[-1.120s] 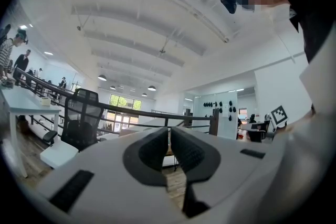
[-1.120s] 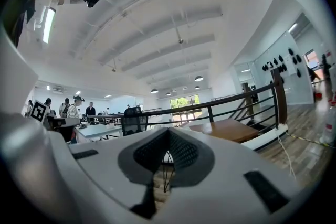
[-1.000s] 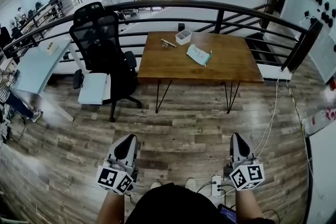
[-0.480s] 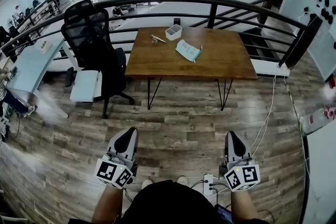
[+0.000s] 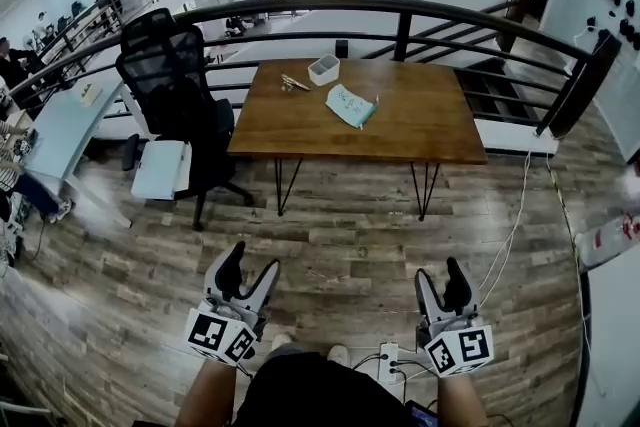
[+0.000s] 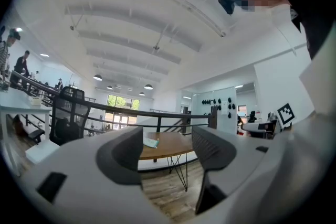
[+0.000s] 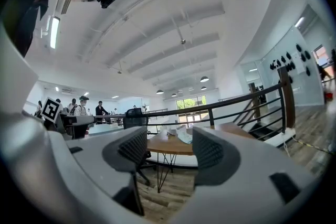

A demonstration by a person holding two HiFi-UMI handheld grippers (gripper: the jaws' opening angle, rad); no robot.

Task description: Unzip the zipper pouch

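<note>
The zipper pouch (image 5: pixel 351 105), pale teal and flat, lies near the middle of a wooden table (image 5: pixel 400 130) well ahead of me. It also shows small between the jaws as the pouch (image 6: pixel 151 142) in the left gripper view and the pouch (image 7: pixel 184 135) in the right gripper view. My left gripper (image 5: pixel 250 267) and right gripper (image 5: pixel 441 279) hang low over the floor, far short of the table. Both have just been opening and now stand open with nothing between their jaws.
A white holder (image 5: pixel 322 69) and a few small items (image 5: pixel 294 83) sit at the table's back left. A black office chair (image 5: pixel 175 80) stands left of the table, a curved black railing (image 5: pixel 400 15) behind it. A power strip and cables (image 5: pixel 387 363) lie at my feet.
Both grippers went from shut to open. The table has come closer in the head view as I walk toward it.
</note>
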